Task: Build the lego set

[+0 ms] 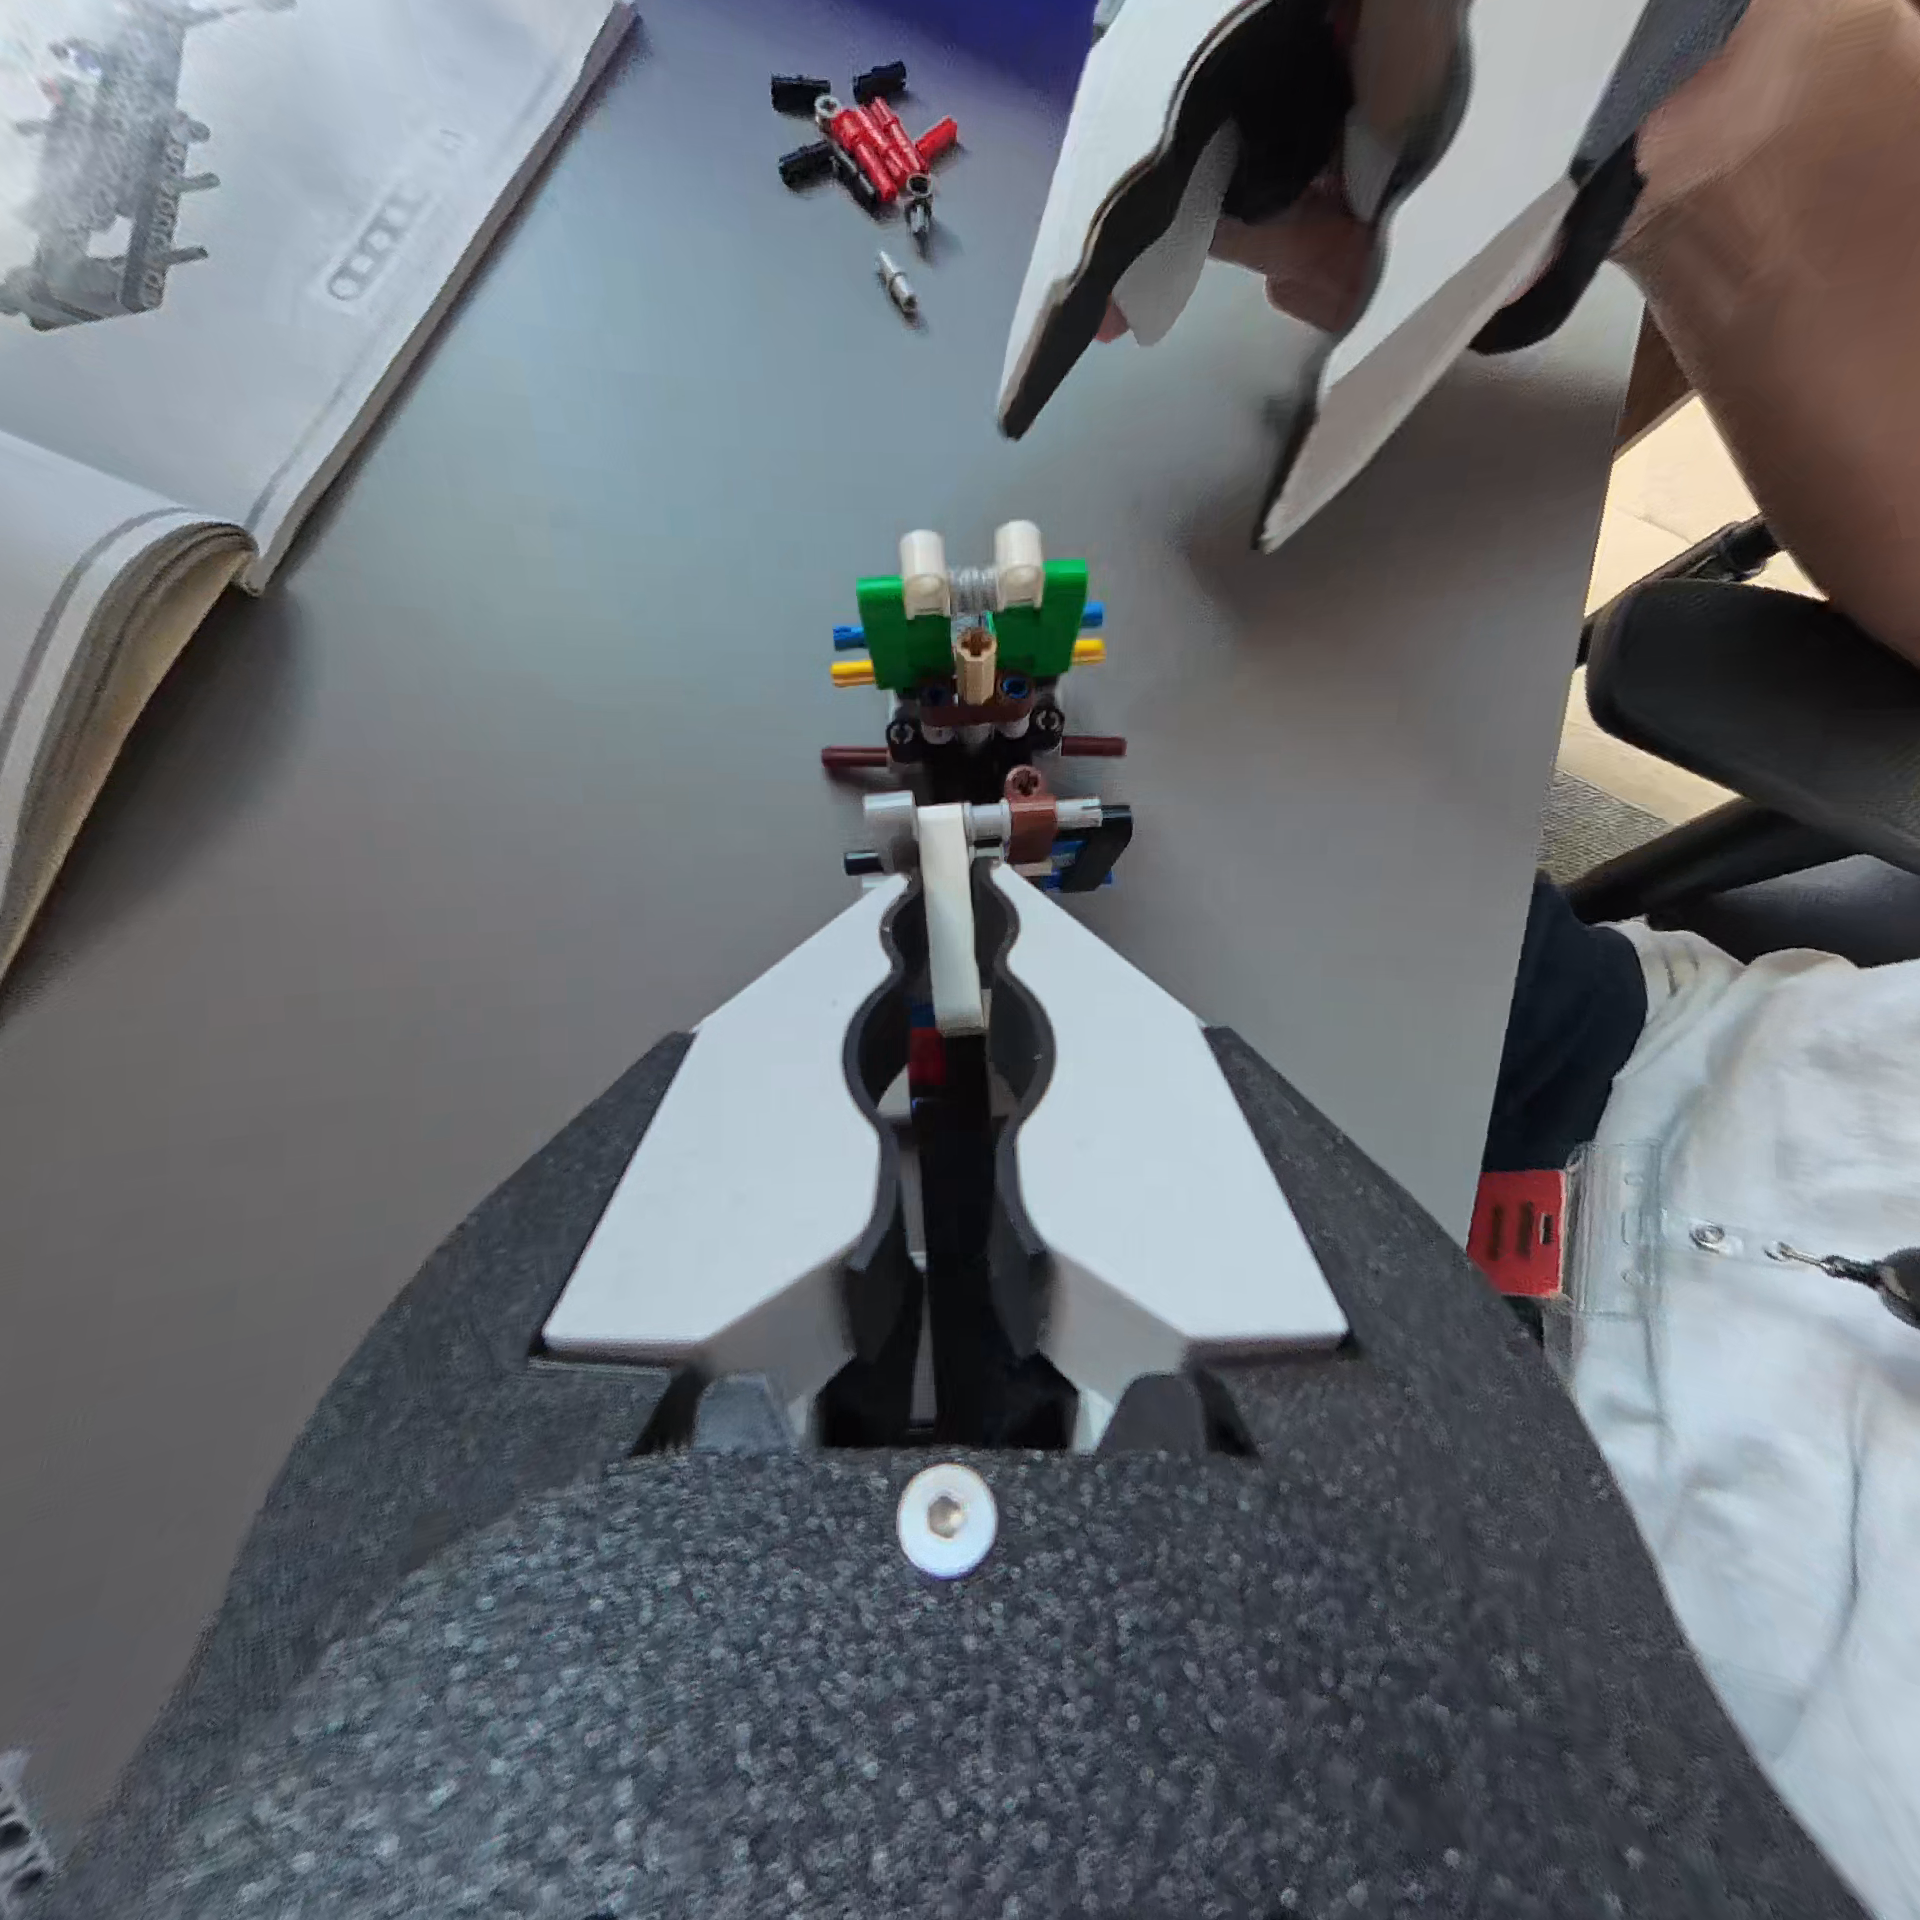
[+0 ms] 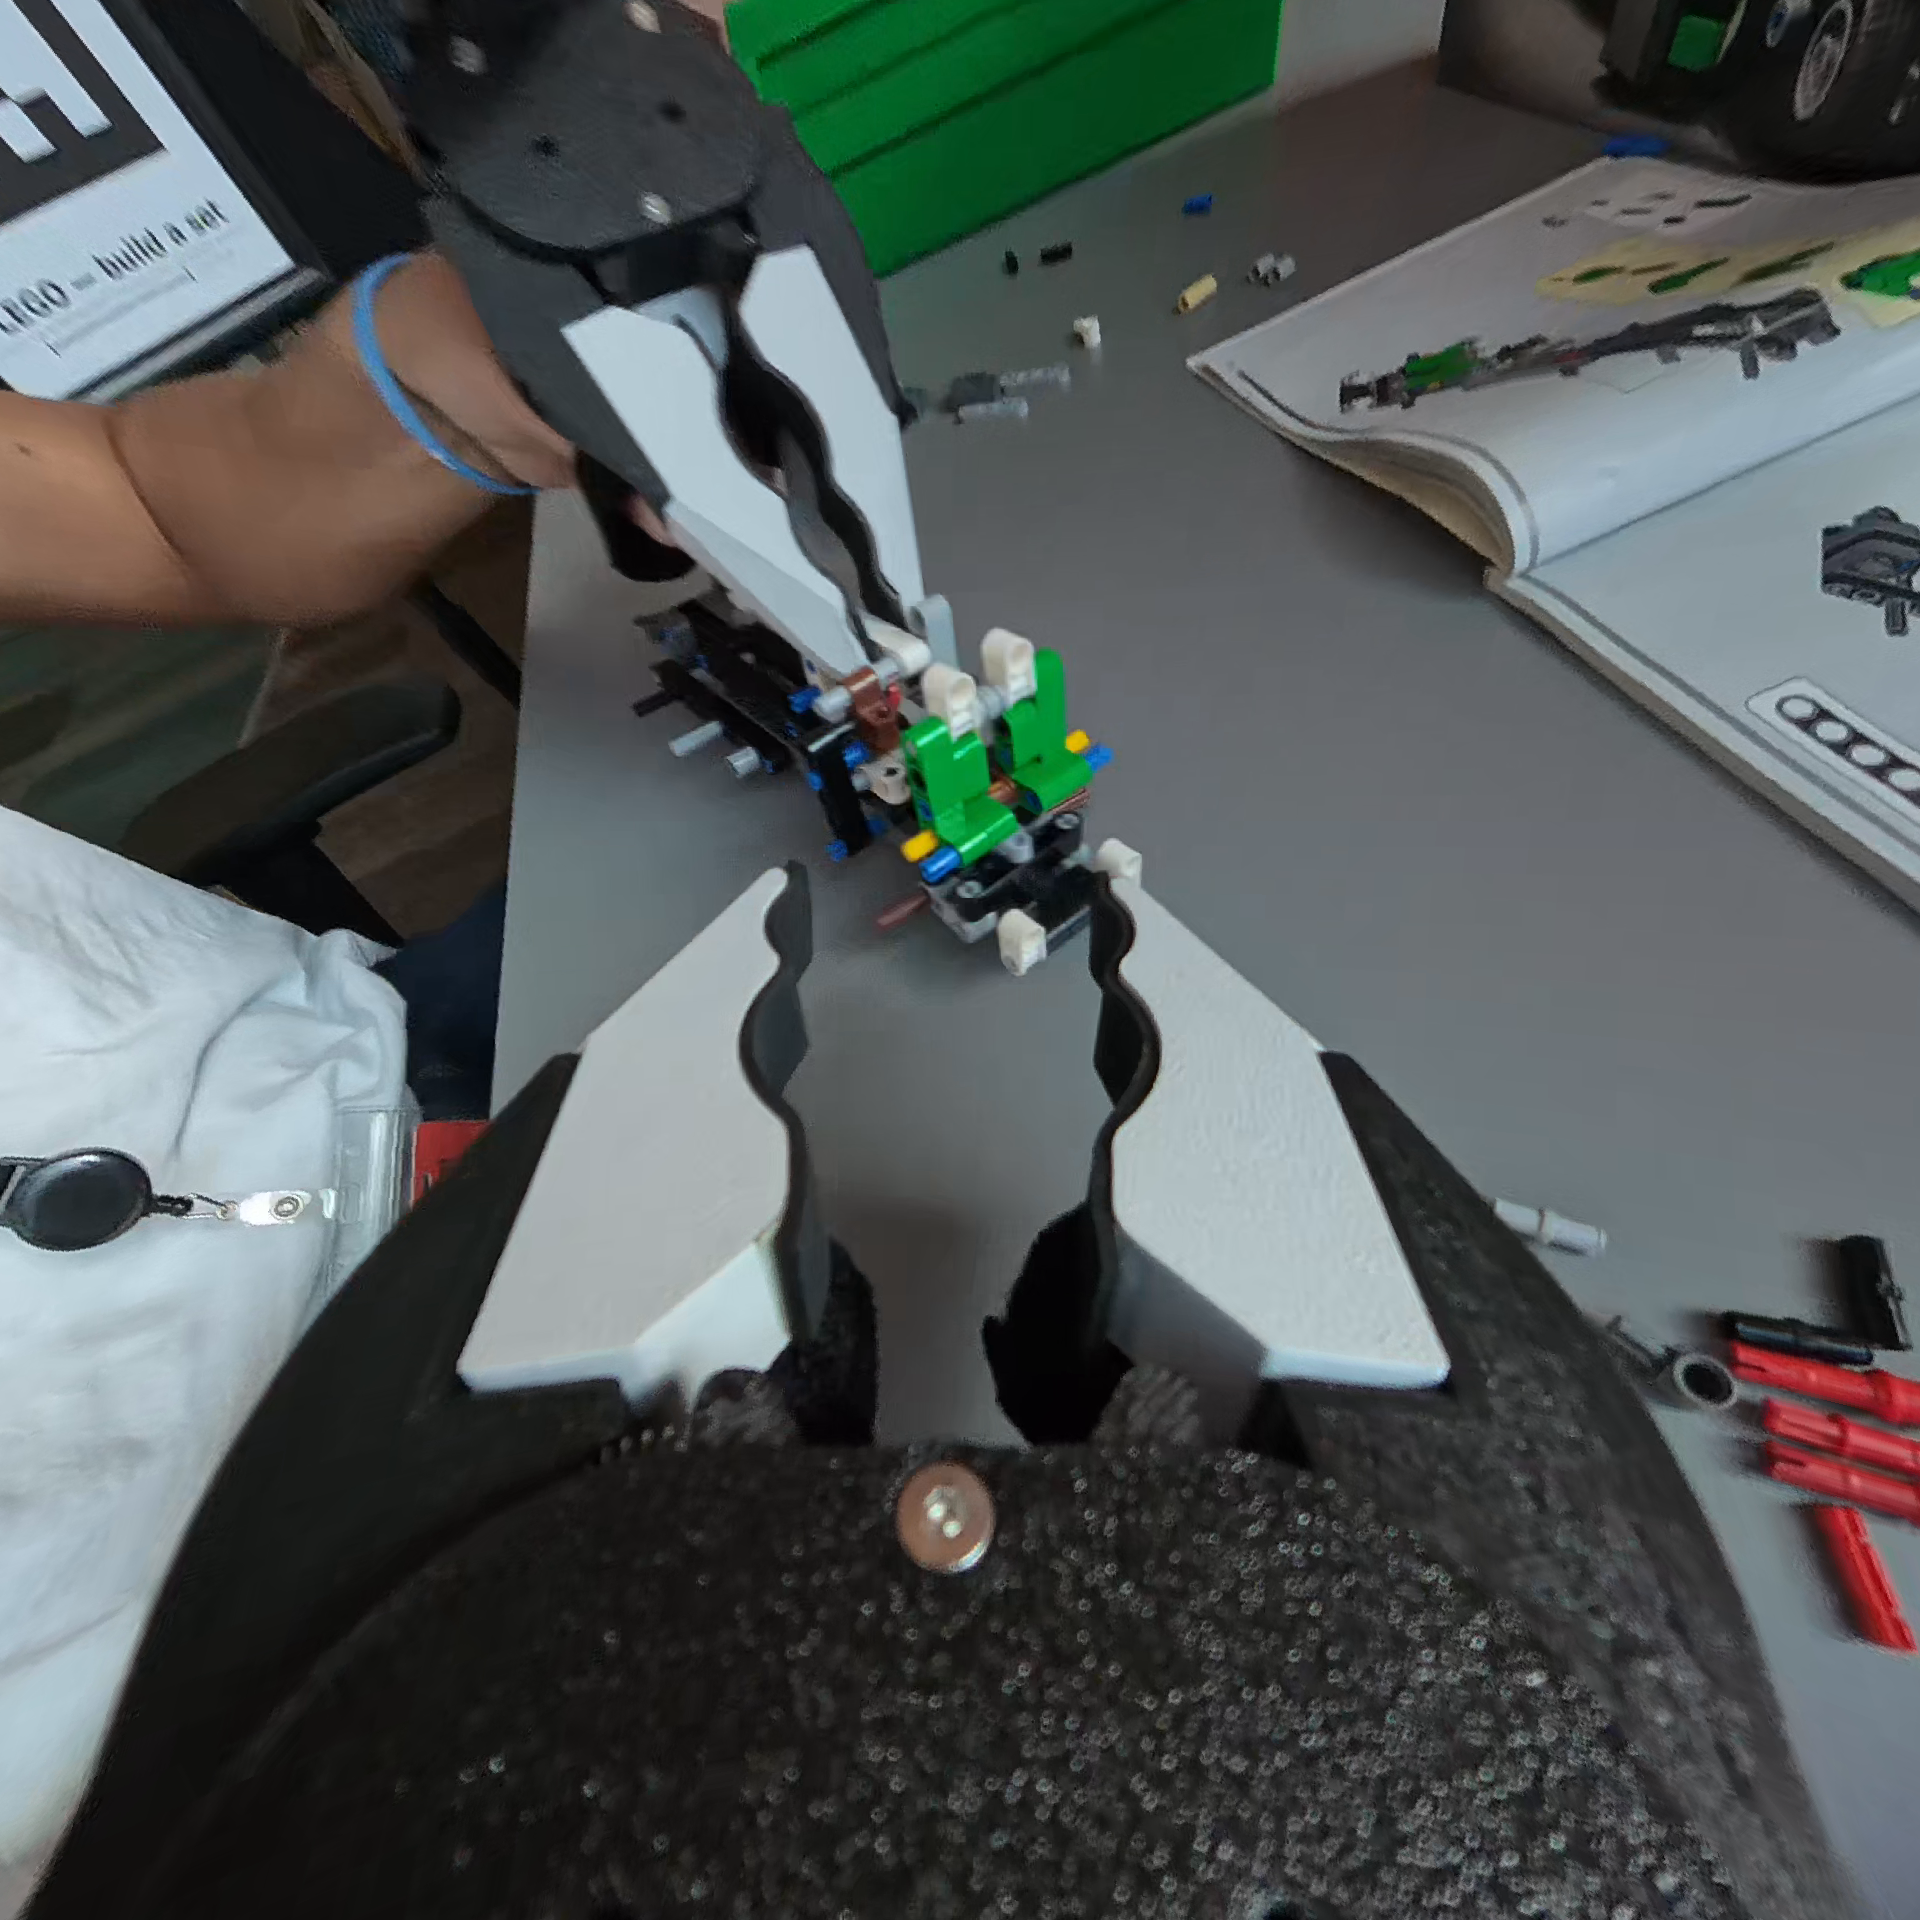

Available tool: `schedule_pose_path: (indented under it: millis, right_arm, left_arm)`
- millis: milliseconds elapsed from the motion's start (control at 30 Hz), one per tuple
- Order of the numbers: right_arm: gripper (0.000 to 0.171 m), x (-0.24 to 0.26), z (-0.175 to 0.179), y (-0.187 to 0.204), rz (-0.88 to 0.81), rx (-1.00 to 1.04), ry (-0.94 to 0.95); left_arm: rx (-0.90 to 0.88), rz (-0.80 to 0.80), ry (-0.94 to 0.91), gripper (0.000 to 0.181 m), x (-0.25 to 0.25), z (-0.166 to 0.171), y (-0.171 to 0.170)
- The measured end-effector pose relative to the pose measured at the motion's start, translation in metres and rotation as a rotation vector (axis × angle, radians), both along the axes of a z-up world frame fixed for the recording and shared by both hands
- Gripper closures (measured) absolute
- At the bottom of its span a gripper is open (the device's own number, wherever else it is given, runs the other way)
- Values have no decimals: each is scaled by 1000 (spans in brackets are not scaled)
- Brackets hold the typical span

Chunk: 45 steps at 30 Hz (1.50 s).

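- The left hand-held gripper [image 1: 951, 883] is clamped on the lego model [image 1: 971, 686], which rests on the grey tabletop [image 1: 520, 727]
- The right hand-held gripper [image 2: 945, 894] hangs wide open and empty, just beside the model's green end (not touching)
- Red pins [image 2: 1839, 1455] lie well apart, near an open instruction booklet [image 2: 1621, 457]

Matt grey table [image 2: 1351, 831]; glossy plastic lego model [image 2: 956, 790] (booklet [image 2: 1662, 436] paper).

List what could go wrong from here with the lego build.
The left gripper clamps only a thin white lever on the lego assembly; it might pop off or twist. The open right gripper sits close to the white connectors and could knock them.
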State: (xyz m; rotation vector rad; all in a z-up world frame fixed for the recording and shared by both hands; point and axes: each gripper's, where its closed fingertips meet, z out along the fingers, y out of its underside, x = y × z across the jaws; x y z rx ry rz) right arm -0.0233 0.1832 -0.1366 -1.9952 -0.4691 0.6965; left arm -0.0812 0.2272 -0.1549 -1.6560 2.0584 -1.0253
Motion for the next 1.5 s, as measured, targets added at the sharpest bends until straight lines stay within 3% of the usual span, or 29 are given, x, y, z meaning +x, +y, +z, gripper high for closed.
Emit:
schedule_pose_path:
  millis: [33, 267, 433, 600, 800, 1133, 1367, 1500]
  right_arm:
    - [115, -1, 6, 2, 4, 21, 24]
    - [89, -20, 1, 48, 64, 118, -104]
    - [84, -19, -8, 80, 108, -55, 14]
    - [88, -13, -18, 96, 130, -151, 30]
    - [112, -21, -26, 94, 201, -146, -3]
    - [110, -26, -35, 90, 231, -129, -113]
    - [107, -19, -48, 91, 227, 70, -469]
    - [111, -20, -47, 89, 249, 61, -443]
  left_arm:
    - [-41, -25, 14, 175, 1, 1, 4]
    - [-211, -245, 75, 175, 17, 5, 31]
    - [-352, -269, 88, 175, 36, 8, 50]
    - [-400, -299, 53, 175, 41, 10, 59]
    - [-389, -291, 12, 175, 39, 9, 56]
    - [-331, -311, 14, 173, 36, -1, 46]
    - [-302, -325, -3, 173, 35, -1, 44]
    - [-288, -335, -10, 173, 35, -1, 43]
